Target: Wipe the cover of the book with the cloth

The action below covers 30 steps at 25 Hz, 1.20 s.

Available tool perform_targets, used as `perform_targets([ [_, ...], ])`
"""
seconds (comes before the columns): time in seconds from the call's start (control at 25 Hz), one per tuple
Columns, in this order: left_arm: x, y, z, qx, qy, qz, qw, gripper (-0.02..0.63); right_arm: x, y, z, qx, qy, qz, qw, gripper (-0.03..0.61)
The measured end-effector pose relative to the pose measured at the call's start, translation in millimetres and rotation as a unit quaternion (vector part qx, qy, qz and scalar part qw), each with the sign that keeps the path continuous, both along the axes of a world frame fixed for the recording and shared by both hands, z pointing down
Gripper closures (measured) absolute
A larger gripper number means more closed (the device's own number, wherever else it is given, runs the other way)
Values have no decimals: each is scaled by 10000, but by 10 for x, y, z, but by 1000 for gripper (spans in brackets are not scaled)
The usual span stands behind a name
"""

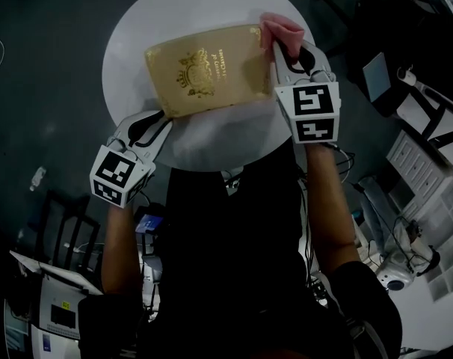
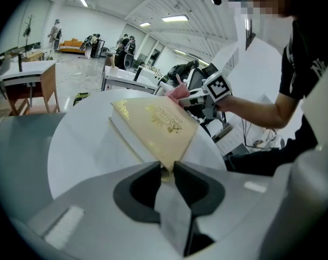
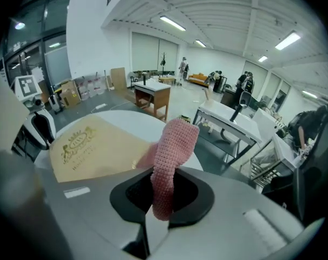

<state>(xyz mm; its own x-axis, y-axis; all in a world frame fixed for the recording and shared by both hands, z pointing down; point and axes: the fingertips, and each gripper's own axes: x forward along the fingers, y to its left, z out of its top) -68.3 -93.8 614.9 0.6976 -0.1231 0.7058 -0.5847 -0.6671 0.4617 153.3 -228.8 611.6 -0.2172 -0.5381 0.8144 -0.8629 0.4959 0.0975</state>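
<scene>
A cream book (image 1: 208, 69) with a gold crest is held tilted above the round white table (image 1: 137, 28). My left gripper (image 1: 163, 122) is shut on the book's near left corner; in the left gripper view the corner of the book (image 2: 156, 126) sits pinched between the jaws of that gripper (image 2: 166, 169). My right gripper (image 1: 286, 54) is shut on a pink knitted cloth (image 1: 281, 30) at the book's far right corner. In the right gripper view the cloth (image 3: 172, 150) sticks up from the gripper (image 3: 163, 191), beside the book's cover (image 3: 93, 148).
Dark floor surrounds the table. A white shelf unit (image 1: 428, 170) and cables lie to the right, a dark chair (image 1: 66, 230) and boxes at lower left. Desks (image 3: 153, 93) and distant people stand in the hall beyond.
</scene>
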Motion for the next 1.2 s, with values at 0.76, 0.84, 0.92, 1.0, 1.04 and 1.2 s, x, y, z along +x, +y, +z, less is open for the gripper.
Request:
perform_targets([
  [0.76, 7, 8, 21, 62, 129, -75, 9999, 537, -2194, 499, -310, -296, -1921, -1122, 9745, 551],
  [0.84, 17, 16, 29, 70, 127, -75, 9999, 537, -2208, 524, -162, -355, -1601, -1227, 9788, 551],
  [0.92, 29, 13, 32, 73, 147, -91, 9998, 538, -2183, 524, -87, -343, -1364, -1309, 9814, 551],
  [1.0, 11, 3, 22, 83, 161, -118, 9998, 538, -2196, 516, -83, -314, -1249, -1399, 9818, 551],
  [1.04, -3, 1, 16, 86, 161, -130, 9997, 538, -2207, 513, -89, -301, -1218, -1444, 9815, 551],
  [1.2, -9, 4, 10, 75, 147, -123, 9998, 540, -2100, 503, -90, -281, -1178, -1445, 9821, 551],
])
